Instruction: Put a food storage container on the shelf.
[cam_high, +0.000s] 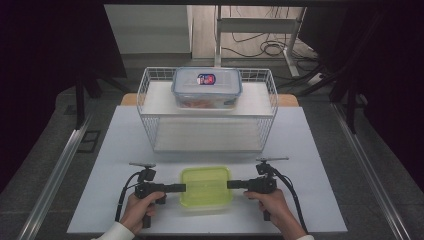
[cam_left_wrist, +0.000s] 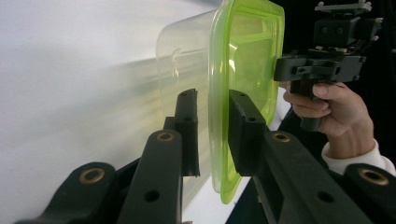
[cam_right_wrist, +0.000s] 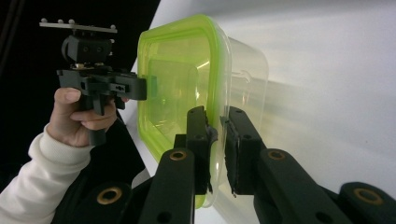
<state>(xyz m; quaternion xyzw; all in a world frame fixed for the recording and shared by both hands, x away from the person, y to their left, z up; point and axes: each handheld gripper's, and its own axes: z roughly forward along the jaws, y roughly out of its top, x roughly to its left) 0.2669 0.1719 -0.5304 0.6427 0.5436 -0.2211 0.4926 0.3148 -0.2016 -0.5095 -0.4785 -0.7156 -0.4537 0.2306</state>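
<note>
A clear container with a lime-green lid (cam_high: 206, 187) sits on the white table near its front edge, between both grippers. My left gripper (cam_high: 184, 188) reaches it from the left. In the left gripper view the lid's rim (cam_left_wrist: 218, 140) stands between the jaws of this gripper (cam_left_wrist: 212, 95); one pad lies on the lid, and a thin gap shows at the other. My right gripper (cam_high: 229, 184) comes from the right. In the right gripper view its jaws (cam_right_wrist: 217, 112) pinch the lid's rim (cam_right_wrist: 219, 70), both pads on it.
A white wire basket (cam_high: 150, 75) stands at the back of the table (cam_high: 125, 150), with a clear box with a blue lid (cam_high: 207, 87) on its upper shelf. Metal rails (cam_high: 60, 170) run along both sides of the table. A hand (cam_high: 137, 207) holds each gripper.
</note>
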